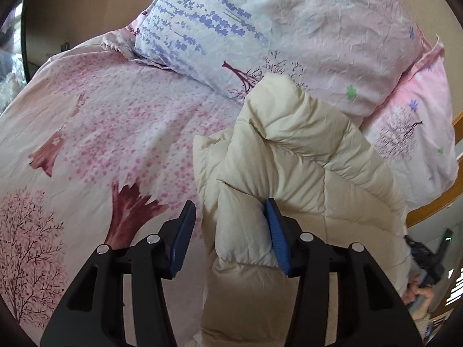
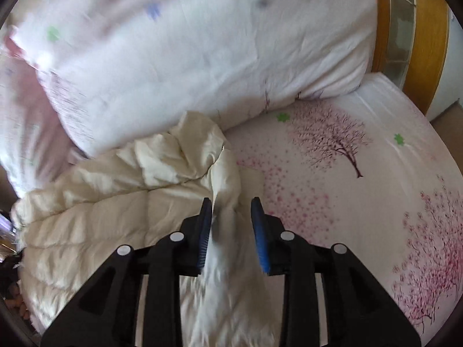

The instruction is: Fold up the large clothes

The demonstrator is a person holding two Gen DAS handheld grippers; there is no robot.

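A cream quilted puffer jacket (image 1: 303, 156) lies bunched on the bed. In the left wrist view my left gripper (image 1: 230, 228) is open. A padded fold of the jacket sits between its jaws and rests against the right pad (image 1: 275, 231), while the left pad (image 1: 185, 231) stands clear of it. In the right wrist view the jacket (image 2: 115, 202) spreads to the left. My right gripper (image 2: 231, 225) is open, with a blurred strip of the jacket's edge hanging loosely between its blue pads.
The bed sheet (image 1: 101, 133) is pink with a tree print. A folded floral duvet (image 2: 202, 43) and a lavender-print pillow (image 1: 202, 29) lie beyond the jacket. A wooden bed frame (image 2: 422, 43) runs along the far right. A hand (image 1: 422, 292) shows at the right edge.
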